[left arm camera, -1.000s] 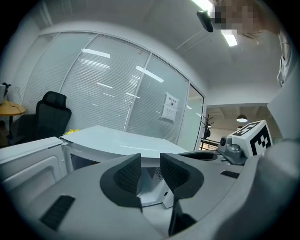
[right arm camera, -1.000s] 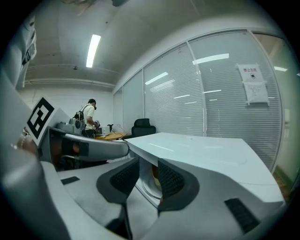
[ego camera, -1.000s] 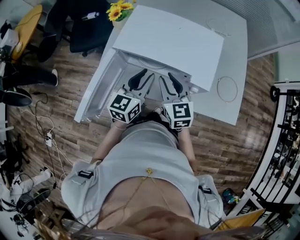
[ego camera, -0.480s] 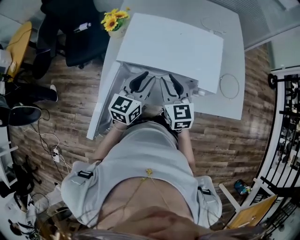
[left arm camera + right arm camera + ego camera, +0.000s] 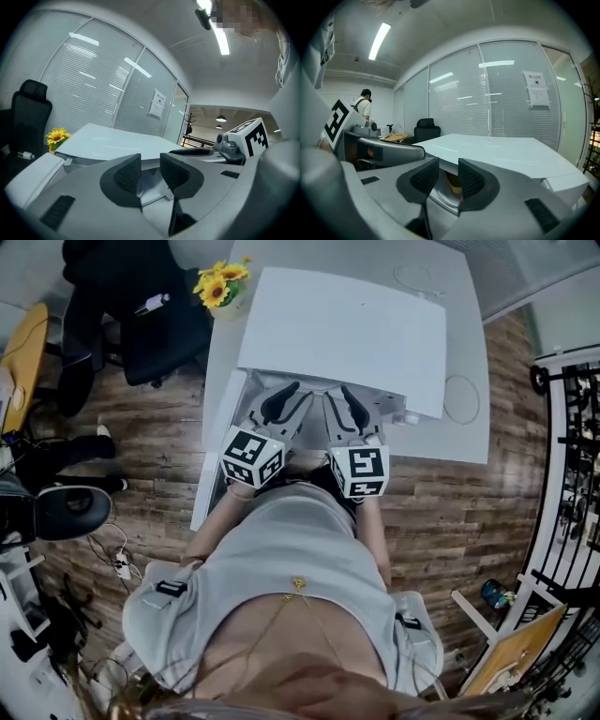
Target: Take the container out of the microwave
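Note:
A white microwave [image 5: 347, 329] stands on a white table [image 5: 464, 442], its door [image 5: 216, 451] swung open to the left. Both grippers are held side by side at its mouth. My left gripper [image 5: 286, 397] [image 5: 150, 171] points into the cavity, its jaws a narrow gap apart with nothing between them; the glass turntable [image 5: 151, 182] shows past them. My right gripper [image 5: 342, 397] [image 5: 448, 177] is likewise slightly open and empty. Through its gap a yellowish container [image 5: 453, 184] sits on the turntable [image 5: 440, 200] inside. In the head view the container is hidden.
A pot of sunflowers [image 5: 217, 285] stands at the table's far left corner, beside a black office chair [image 5: 141, 296]. A thin cable loop [image 5: 459, 399] lies on the table right of the microwave. A person [image 5: 365, 108] stands far off by a desk.
The head view has shifted, so the microwave sits more squarely ahead. Both grippers stay at the microwave's mouth with the same narrow gap.

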Tool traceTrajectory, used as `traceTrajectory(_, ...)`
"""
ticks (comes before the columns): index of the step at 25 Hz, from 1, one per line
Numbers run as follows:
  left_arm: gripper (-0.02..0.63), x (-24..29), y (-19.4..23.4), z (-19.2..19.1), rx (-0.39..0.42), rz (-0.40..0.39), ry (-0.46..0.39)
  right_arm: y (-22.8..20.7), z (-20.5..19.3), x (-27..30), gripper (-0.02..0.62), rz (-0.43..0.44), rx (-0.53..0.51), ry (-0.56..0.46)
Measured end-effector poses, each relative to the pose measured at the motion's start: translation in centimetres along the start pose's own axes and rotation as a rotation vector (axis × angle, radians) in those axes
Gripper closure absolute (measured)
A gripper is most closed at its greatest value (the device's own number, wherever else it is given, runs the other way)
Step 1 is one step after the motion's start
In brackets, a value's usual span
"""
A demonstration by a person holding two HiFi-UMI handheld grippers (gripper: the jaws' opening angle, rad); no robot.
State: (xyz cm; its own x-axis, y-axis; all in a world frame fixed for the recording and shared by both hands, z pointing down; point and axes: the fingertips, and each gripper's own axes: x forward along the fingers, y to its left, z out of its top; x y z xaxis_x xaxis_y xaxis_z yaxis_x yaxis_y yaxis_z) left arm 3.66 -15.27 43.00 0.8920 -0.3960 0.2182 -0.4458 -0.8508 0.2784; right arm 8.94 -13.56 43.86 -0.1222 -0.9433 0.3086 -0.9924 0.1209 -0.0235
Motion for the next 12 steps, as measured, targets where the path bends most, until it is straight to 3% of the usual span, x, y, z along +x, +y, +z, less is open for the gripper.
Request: traceTrajectory(12, 0.479, 0.31, 0.11, -0.36, 0.009, -0.036, 0.024, -0.17, -0.36, -0.06, 0.460, -0.047, 0.018, 0.010)
